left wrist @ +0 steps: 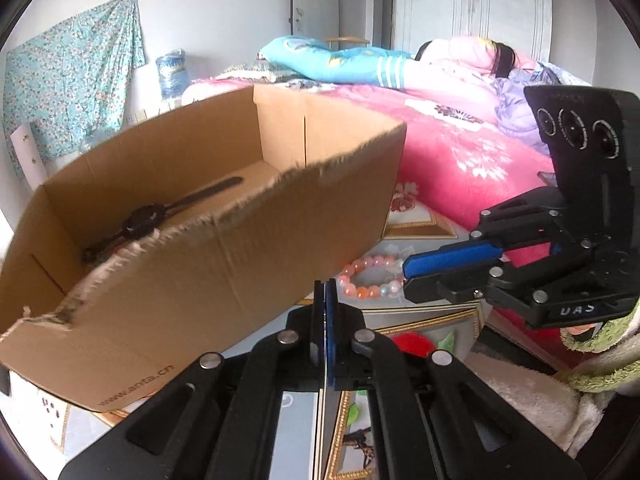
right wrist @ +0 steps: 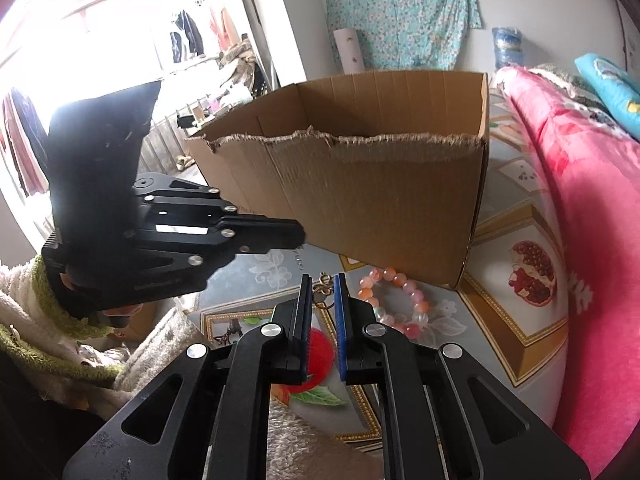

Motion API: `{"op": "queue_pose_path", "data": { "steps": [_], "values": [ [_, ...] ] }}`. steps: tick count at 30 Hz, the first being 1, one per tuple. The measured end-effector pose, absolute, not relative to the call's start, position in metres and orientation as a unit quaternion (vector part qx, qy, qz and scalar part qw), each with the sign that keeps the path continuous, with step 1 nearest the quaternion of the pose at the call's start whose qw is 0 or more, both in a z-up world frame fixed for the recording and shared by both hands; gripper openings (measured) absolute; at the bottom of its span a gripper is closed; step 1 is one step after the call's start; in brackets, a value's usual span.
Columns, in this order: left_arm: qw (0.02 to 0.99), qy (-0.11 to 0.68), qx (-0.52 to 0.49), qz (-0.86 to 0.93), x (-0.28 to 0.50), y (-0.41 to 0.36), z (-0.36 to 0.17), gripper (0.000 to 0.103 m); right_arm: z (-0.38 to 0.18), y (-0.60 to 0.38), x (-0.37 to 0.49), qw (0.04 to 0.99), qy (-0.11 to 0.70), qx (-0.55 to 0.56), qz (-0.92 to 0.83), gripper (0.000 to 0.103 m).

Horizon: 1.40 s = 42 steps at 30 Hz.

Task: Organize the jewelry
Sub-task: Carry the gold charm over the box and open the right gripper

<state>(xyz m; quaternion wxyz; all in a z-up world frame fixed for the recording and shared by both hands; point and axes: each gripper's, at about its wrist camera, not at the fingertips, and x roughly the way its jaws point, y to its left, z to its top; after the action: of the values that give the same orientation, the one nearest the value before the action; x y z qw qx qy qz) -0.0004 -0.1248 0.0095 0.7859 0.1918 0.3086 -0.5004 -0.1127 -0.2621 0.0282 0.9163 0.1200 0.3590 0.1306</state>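
A brown cardboard box (left wrist: 224,216) (right wrist: 360,192) with a torn front rim stands on the patterned cloth. A black watch (left wrist: 140,220) lies inside it. A pink and orange bead bracelet (left wrist: 370,278) (right wrist: 394,300) lies on the cloth by the box's near corner. My left gripper (left wrist: 325,292) (right wrist: 301,237) is shut and hovers in front of the box wall; whether a fine chain hangs from its tip I cannot tell. My right gripper (right wrist: 323,282) (left wrist: 404,276) is nearly closed, with a small gold trinket (right wrist: 325,292) between its pads, just short of the bracelet.
A bed with a pink blanket (left wrist: 460,152) (right wrist: 580,208) borders the cloth; a person (left wrist: 480,60) lies on it. Fleece sleeves with green cuffs (right wrist: 60,320) (left wrist: 600,344) sit behind both grippers. The cloth (right wrist: 512,320) carries fruit pictures in gold frames.
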Motion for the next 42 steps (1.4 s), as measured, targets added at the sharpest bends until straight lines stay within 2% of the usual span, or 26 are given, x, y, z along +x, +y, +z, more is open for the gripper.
{"op": "queue_pose_path", "data": {
  "steps": [7, 13, 22, 26, 28, 29, 30, 31, 40, 42],
  "values": [
    [0.791, 0.284, 0.162, -0.518, -0.008, -0.108, 0.056, 0.000, 0.069, -0.266, -0.115, 0.931, 0.317, 0.110, 0.142, 0.009],
    [0.807, 0.288, 0.135, -0.497, 0.032, -0.107, 0.101, 0.000, 0.102, -0.283, -0.072, 0.931, 0.310, 0.111, 0.159, 0.009],
    [0.787, 0.427, 0.121, -0.429, 0.127, -0.136, 0.070, 0.001, 0.073, -0.294, 0.032, 0.877, 0.442, 0.110, 0.154, 0.009],
    [0.774, 0.467, 0.130, -0.408, 0.148, -0.146, 0.051, 0.001, 0.063, -0.294, 0.045, 0.865, 0.467, 0.103, 0.153, 0.010],
    [0.767, 0.486, 0.133, -0.398, 0.153, -0.149, 0.043, 0.006, 0.062, -0.298, 0.047, 0.864, 0.467, 0.110, 0.155, 0.010],
    [0.765, 0.493, 0.130, -0.394, 0.155, -0.149, 0.041, 0.013, 0.064, -0.299, 0.047, 0.864, 0.465, 0.112, 0.156, 0.010],
    [0.766, 0.493, 0.128, -0.393, 0.157, -0.151, 0.039, 0.019, 0.065, -0.301, 0.048, 0.865, 0.462, 0.115, 0.155, 0.011],
    [0.767, 0.492, 0.126, -0.392, 0.158, -0.151, 0.039, 0.020, 0.066, -0.304, 0.049, 0.866, 0.460, 0.117, 0.155, 0.011],
    [0.780, 0.477, 0.116, -0.387, 0.161, -0.143, 0.046, 0.021, 0.083, -0.313, 0.035, 0.883, 0.431, 0.123, 0.139, 0.012],
    [0.787, 0.464, 0.115, -0.389, 0.154, -0.139, 0.054, 0.024, 0.091, -0.312, 0.028, 0.889, 0.420, 0.123, 0.139, 0.015]
  ]
}}
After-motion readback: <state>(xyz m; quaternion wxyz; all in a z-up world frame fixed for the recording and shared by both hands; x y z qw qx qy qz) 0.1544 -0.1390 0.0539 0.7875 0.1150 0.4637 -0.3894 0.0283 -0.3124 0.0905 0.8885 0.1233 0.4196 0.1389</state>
